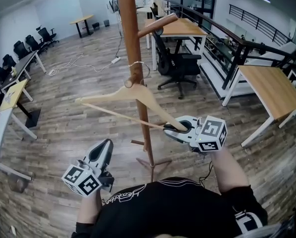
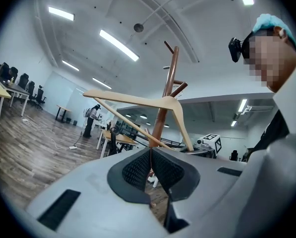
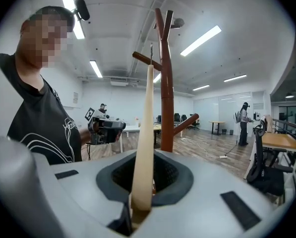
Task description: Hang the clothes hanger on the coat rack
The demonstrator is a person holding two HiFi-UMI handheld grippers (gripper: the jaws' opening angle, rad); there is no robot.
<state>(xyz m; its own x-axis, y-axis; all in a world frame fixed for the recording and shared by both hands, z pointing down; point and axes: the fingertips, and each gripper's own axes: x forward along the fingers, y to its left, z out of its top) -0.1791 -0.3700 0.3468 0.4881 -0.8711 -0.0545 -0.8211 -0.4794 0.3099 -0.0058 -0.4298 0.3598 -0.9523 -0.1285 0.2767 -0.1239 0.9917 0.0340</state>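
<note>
Right gripper view: the right gripper (image 3: pixel 140 205) pinches 1 end of the clothes hanger (image 3: pixel 147 133).

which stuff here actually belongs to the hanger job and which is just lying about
Part of the job:
- wooden clothes hanger
- coat rack
- right claw, shut on one end of the hanger
- left claw, shut with nothing in it

Just lying about:
- black office chair
- wooden desk
- white floor cable

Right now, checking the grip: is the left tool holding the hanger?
No, the left tool is shut on nothing; the right tool grips the hanger.
</note>
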